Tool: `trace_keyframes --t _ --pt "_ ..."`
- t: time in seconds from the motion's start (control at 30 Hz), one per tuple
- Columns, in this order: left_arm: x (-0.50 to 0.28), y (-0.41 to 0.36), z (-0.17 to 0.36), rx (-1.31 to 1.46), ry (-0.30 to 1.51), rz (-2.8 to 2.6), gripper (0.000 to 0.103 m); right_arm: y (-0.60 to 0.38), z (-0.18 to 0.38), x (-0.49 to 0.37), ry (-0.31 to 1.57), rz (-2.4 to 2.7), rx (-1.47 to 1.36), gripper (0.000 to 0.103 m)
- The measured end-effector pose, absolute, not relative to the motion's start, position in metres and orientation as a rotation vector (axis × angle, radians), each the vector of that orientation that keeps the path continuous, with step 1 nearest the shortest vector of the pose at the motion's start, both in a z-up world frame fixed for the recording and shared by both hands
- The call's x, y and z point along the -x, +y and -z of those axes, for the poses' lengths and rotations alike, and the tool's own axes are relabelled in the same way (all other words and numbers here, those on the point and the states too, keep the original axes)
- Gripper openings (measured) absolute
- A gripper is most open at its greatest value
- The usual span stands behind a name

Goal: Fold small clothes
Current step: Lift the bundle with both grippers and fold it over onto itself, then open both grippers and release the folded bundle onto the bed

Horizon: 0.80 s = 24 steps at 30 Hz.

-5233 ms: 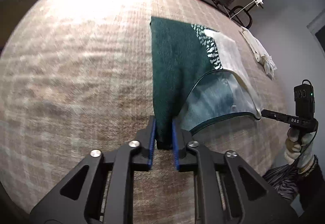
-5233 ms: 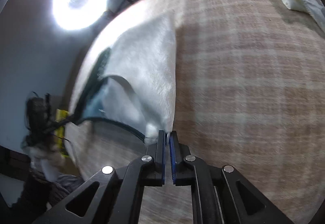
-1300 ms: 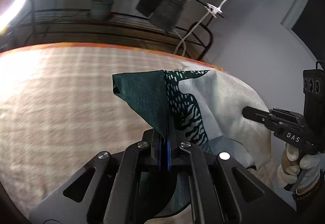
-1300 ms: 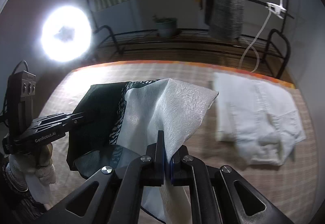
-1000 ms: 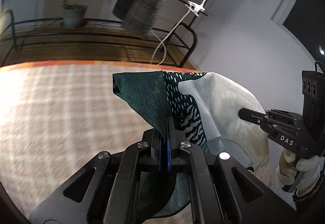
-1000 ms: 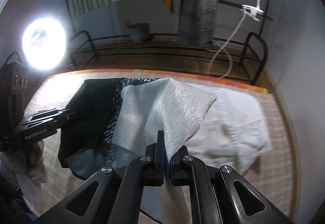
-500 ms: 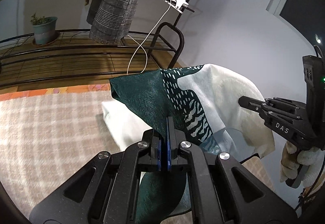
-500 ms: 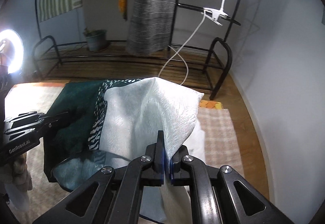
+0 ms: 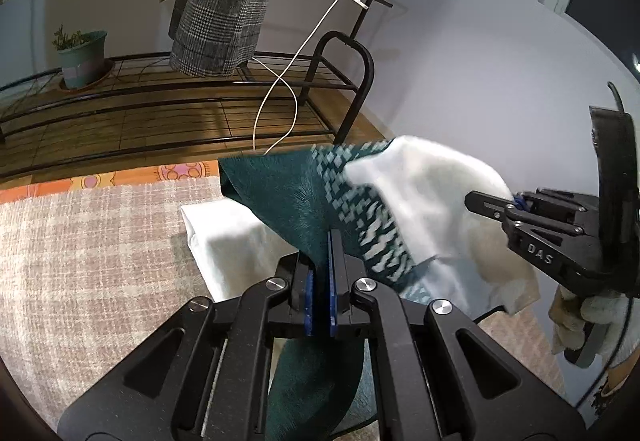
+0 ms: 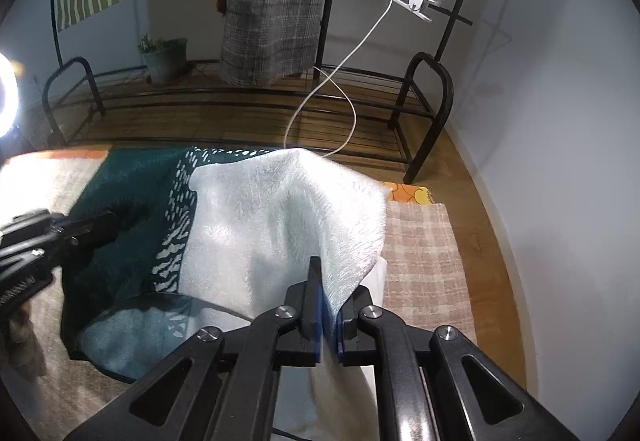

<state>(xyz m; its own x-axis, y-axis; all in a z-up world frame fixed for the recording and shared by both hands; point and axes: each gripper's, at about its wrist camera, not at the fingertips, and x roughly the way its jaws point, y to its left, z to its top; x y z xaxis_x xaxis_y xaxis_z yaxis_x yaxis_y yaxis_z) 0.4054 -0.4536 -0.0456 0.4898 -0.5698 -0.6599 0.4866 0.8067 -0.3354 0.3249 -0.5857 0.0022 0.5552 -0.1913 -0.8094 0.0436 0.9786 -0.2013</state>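
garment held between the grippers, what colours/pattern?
The garment is dark green on one side, white on the other, with a white dash pattern where they meet. Clearest in the right wrist view.

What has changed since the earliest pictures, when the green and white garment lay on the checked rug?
The green and white garment was lifted off the checked rug and carried over the folded white clothes. The right claw has just been opening slightly, cloth between its pads. Unchanged: the left claw grips the green part.

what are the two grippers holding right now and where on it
Both hold one folded green-and-white garment, lifted: the left gripper pinches its dark green end, the right gripper its white end.
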Motion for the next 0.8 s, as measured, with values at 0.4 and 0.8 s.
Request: trace_keyframes --t 0.4,0.8 --pt "-0.384 -0.440 0.028 0.025 0.814 0.597 0.039 -0.591 -0.022 -0.309 0.936 0.177 0.129 0.026" --pt "-0.352 -0.390 -0.012 0.031 0.779 0.562 0.039 -0.561 -0.067 -0.269 0.878 0.167 0.096 0.028"
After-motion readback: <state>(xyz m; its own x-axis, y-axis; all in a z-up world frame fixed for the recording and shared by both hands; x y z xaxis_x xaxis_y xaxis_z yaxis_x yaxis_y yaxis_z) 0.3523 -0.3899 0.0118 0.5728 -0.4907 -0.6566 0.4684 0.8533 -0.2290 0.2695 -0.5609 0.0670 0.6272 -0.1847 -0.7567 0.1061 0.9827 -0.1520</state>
